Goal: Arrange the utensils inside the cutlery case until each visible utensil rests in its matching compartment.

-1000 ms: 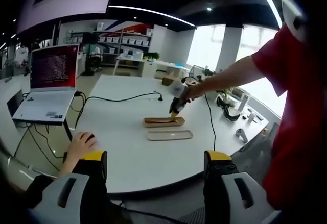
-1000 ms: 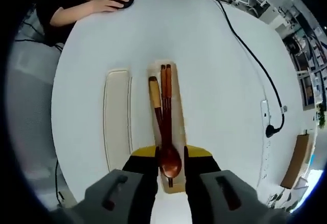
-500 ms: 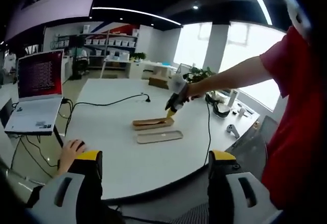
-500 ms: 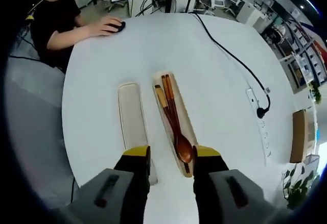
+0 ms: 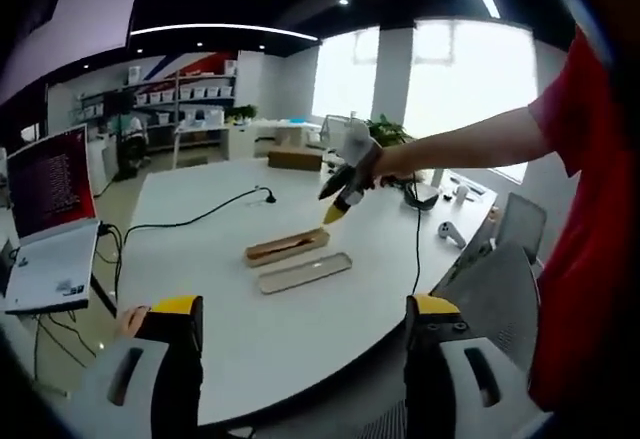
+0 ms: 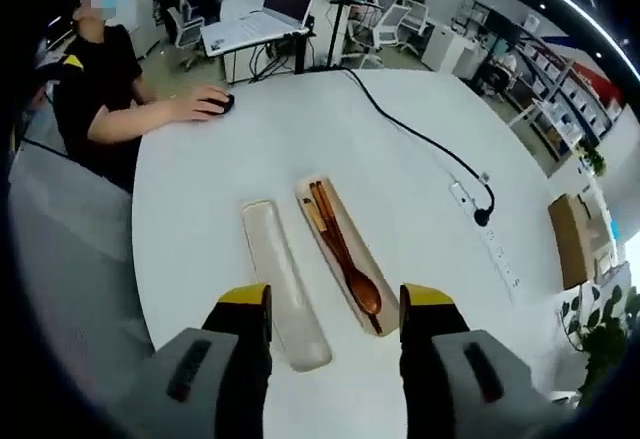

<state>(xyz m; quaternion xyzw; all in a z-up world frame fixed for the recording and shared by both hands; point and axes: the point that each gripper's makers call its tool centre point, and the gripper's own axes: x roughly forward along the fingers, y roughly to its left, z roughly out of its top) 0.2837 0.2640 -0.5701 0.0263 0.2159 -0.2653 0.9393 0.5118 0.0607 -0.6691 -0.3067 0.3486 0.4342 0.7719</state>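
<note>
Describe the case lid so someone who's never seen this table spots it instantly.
On the round white table, two long narrow trays lie side by side near the middle. The cutlery case holds a wooden spoon and chopsticks; the lid lies beside it, nearer the seated person, pale cream and empty.

Brown spoon (image 6: 363, 290), beige lid (image 6: 285, 296), white table (image 6: 200, 199)

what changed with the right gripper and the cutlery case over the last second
The right gripper has lifted up and back from the cutlery case; a second ago its jaws straddled the spoon bowl, now they hang open above the table, holding nothing. Spoon and chopsticks stayed lying in the case, with the lid beside it. The left gripper stayed open and empty.
</note>
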